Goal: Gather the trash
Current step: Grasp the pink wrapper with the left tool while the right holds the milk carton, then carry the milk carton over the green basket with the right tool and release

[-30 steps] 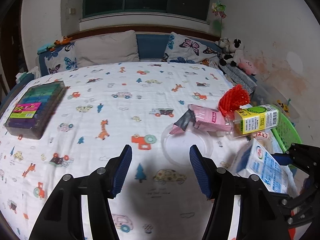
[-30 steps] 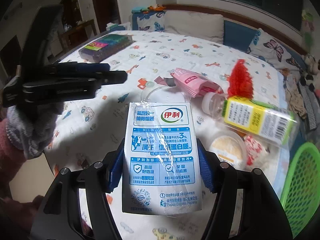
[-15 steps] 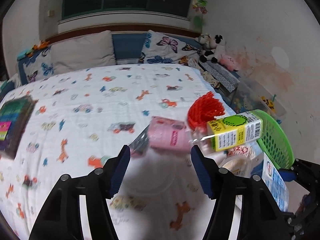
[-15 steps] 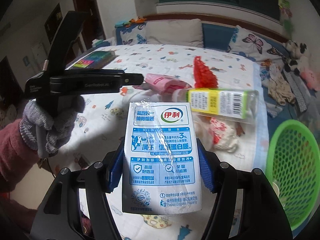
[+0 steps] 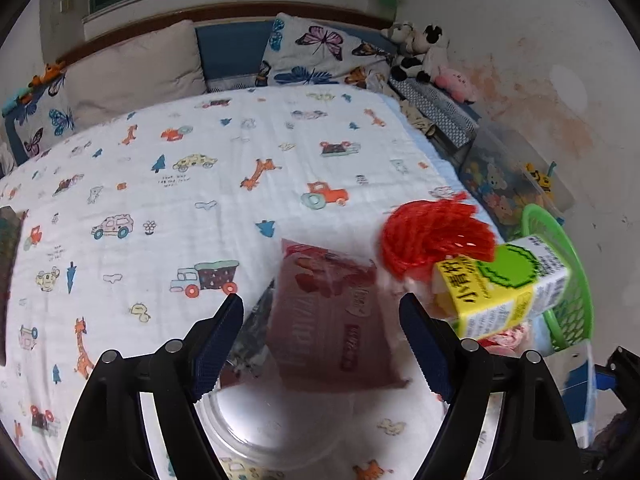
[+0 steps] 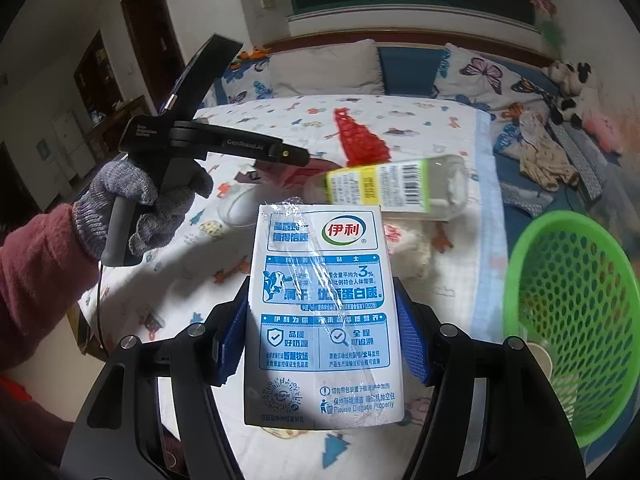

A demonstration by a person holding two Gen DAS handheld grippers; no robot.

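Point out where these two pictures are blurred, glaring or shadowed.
Left wrist view: the pink packet and yellow-labelled bottle are smeared by motion; a shadow darkens the packet. Right wrist view: the milk carton is sharp, its plastic wrap glinting; the green basket is slightly soft.

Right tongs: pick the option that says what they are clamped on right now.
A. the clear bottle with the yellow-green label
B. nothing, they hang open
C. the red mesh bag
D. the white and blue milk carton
D: in the right wrist view the right tongs press their blue pads against both sides of the white and blue milk carton, while the red mesh bag and the clear bottle lie on the bed beyond.
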